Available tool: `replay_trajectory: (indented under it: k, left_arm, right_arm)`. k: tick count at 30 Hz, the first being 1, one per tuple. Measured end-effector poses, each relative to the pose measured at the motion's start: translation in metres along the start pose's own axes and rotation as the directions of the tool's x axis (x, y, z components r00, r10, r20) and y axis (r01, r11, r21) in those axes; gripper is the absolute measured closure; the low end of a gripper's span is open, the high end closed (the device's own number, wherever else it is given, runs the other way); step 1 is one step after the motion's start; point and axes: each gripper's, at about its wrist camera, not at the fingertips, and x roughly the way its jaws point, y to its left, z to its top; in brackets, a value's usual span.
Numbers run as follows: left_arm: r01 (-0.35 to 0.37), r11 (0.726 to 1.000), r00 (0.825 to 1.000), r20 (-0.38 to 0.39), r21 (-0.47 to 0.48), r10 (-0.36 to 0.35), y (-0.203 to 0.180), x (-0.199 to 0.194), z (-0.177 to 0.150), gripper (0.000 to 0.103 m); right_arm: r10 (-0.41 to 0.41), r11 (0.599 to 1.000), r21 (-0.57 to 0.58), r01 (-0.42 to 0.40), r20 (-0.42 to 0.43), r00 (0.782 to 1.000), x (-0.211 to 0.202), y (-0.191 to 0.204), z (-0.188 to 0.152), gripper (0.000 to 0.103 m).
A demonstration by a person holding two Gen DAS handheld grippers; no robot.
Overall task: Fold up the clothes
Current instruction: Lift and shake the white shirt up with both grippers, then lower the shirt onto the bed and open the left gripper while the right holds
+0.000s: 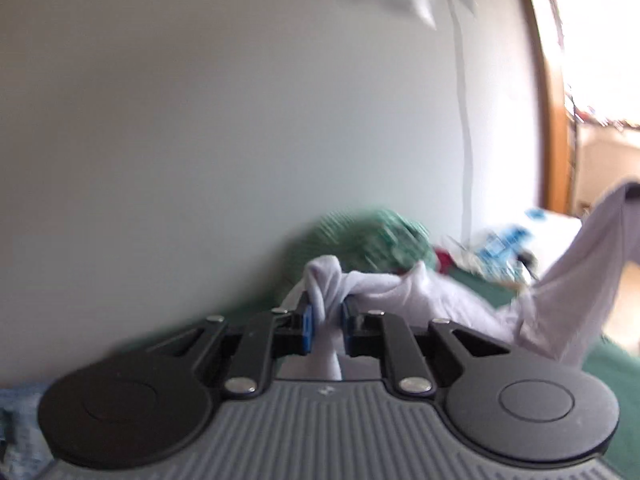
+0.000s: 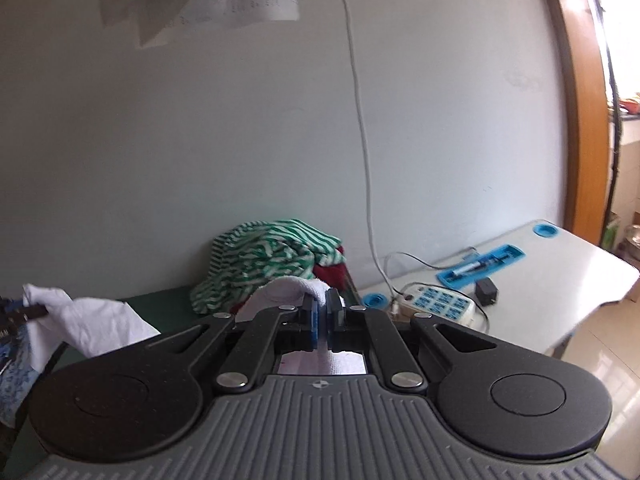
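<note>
Here, left claw point(image 1: 325, 316) and right claw point(image 2: 321, 312) each pinching white garment point(image 1: 420, 300), striped green clothes point(image 2: 268, 256) behind, power strip point(image 2: 438, 302) nearby.

Soft white cloth garment point(image 1: 400, 292), matt black plastic gripper point(image 2: 321, 316)

Both grippers clamped on the white garment, held up off the green surface

The left gripper point(image 1: 325, 312) has its blue pads point(image 1: 307, 326) pinched on a bunched corner of the white garment point(image 1: 420, 300); the right gripper point(image 2: 322, 314) is squeezed nearly together on another bit of it. Seen from the right wrist, the left one sits far off to the left.
</note>
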Motion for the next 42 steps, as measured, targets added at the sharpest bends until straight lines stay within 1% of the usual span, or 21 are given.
replay_trajectory:
  k: [2, 6, 12, 13, 14, 16, 17, 19, 20, 22, 24, 26, 28, 30, 33, 34, 35, 36, 37, 40, 42]
  left_arm:
    - [-0.086, 0.996, 0.994, 0.07, -0.015, 0.087, 0.016, -0.04, 0.027, 0.089]
    - [-0.253, 0.967, 0.955, 0.151, -0.036, 0.255, 0.034, -0.115, 0.066, 0.089]
    - [-0.353, 0.93, 0.914, 0.175, -0.102, 0.366, 0.05, -0.202, 0.104, 0.089]
    - [-0.367, 0.925, 0.903, 0.2, -0.1, 0.381, 0.05, -0.217, 0.109, 0.091]
    - [-0.388, 0.917, 0.883, 0.246, -0.096, 0.4, 0.049, -0.234, 0.112, 0.103]
    - [-0.409, 0.907, 0.844, 0.336, -0.1, 0.418, 0.051, -0.269, 0.121, 0.103]
    - [-0.386, 0.916, 0.842, 0.365, -0.109, 0.398, 0.055, -0.284, 0.125, 0.103]
    - [-0.319, 0.94, 0.859, 0.385, -0.118, 0.339, 0.066, -0.301, 0.13, 0.103]
    - [-0.302, 0.948, 0.873, 0.37, -0.104, 0.318, 0.069, -0.301, 0.128, 0.103]
    - [-0.246, 0.966, 0.917, 0.303, -0.08, 0.259, 0.077, -0.286, 0.114, 0.098]
    - [-0.122, 0.988, 0.975, 0.176, -0.097, 0.138, 0.085, -0.255, 0.087, 0.098]
    - [0.005, 0.993, 1.0, 0.015, -0.117, -0.003, 0.084, -0.221, 0.046, 0.096]
    - [0.105, 0.988, 0.985, -0.125, -0.115, -0.119, 0.072, -0.191, 0.001, 0.095]
    - [0.188, 0.978, 0.951, -0.232, -0.095, -0.206, 0.047, -0.165, -0.042, 0.095]
    - [0.316, 0.943, 0.872, -0.362, -0.1, -0.33, 0.007, -0.133, -0.092, 0.077]
    - [0.345, 0.933, 0.85, -0.388, -0.1, -0.356, -0.005, -0.127, -0.106, 0.07]
    - [0.363, 0.927, 0.836, -0.405, -0.096, -0.369, -0.016, -0.118, -0.116, 0.062]
    - [0.372, 0.925, 0.829, -0.42, -0.078, -0.369, -0.028, -0.112, -0.125, 0.059]
    - [0.381, 0.922, 0.823, -0.431, -0.065, -0.37, -0.039, -0.109, -0.134, 0.05]
    - [0.397, 0.914, 0.806, -0.447, -0.077, -0.388, -0.06, -0.103, -0.153, 0.024]
    - [0.408, 0.905, 0.787, -0.456, -0.117, -0.414, -0.072, -0.095, -0.16, 0.023]
  right_arm:
    - [0.076, 0.997, -0.034, -0.075, 0.026, 0.997, 0.0, 0.017, 0.016, 0.1]
    - [0.136, 0.984, -0.123, -0.128, 0.066, 0.988, -0.005, 0.059, 0.039, 0.1]
    - [0.305, 0.95, -0.102, -0.296, 0.094, 0.948, -0.041, 0.095, 0.06, 0.1]
    - [0.336, 0.94, -0.098, -0.326, 0.107, 0.936, -0.052, 0.1, 0.064, 0.1]
    - [0.359, 0.932, -0.114, -0.345, 0.148, 0.922, -0.069, 0.101, 0.068, 0.1]
    - [0.368, 0.928, -0.165, -0.335, 0.253, 0.895, -0.107, 0.107, 0.078, 0.1]
    - [0.371, 0.927, -0.179, -0.33, 0.295, 0.881, -0.123, 0.11, 0.081, 0.1]
    - [0.384, 0.922, -0.197, -0.334, 0.341, 0.858, -0.15, 0.118, 0.086, 0.1]
    - [0.368, 0.926, -0.223, -0.305, 0.351, 0.861, -0.156, 0.128, 0.084, 0.101]
    - [0.279, 0.946, -0.259, -0.194, 0.351, 0.894, -0.155, 0.151, 0.069, 0.1]
    - [0.188, 0.948, -0.305, -0.093, 0.297, 0.936, -0.138, 0.166, 0.041, 0.101]
    - [0.067, 0.94, -0.34, 0.014, 0.225, 0.972, -0.116, 0.171, 0.007, 0.101]
    - [-0.075, 0.917, -0.376, 0.131, 0.158, 0.985, -0.092, 0.166, -0.03, 0.101]
    - [-0.23, 0.866, -0.428, 0.257, 0.114, 0.966, -0.071, 0.154, -0.065, 0.101]
    - [-0.457, 0.722, -0.563, 0.403, 0.05, 0.888, -0.042, 0.129, -0.107, 0.091]
    - [-0.516, 0.674, -0.6, 0.43, 0.033, 0.856, -0.037, 0.12, -0.118, 0.074]
    - [-0.548, 0.657, -0.615, 0.436, 0.008, 0.837, -0.036, 0.112, -0.125, 0.06]
    - [-0.575, 0.643, -0.628, 0.439, -0.017, 0.818, -0.036, 0.104, -0.132, 0.06]
    - [-0.566, 0.672, -0.606, 0.425, -0.05, 0.823, -0.041, 0.098, -0.133, 0.06]
    - [-0.422, 0.825, -0.487, 0.285, -0.196, 0.885, -0.061, 0.092, -0.13, 0.056]
    - [-0.374, 0.853, -0.468, 0.232, -0.235, 0.897, -0.057, 0.092, -0.134, 0.05]
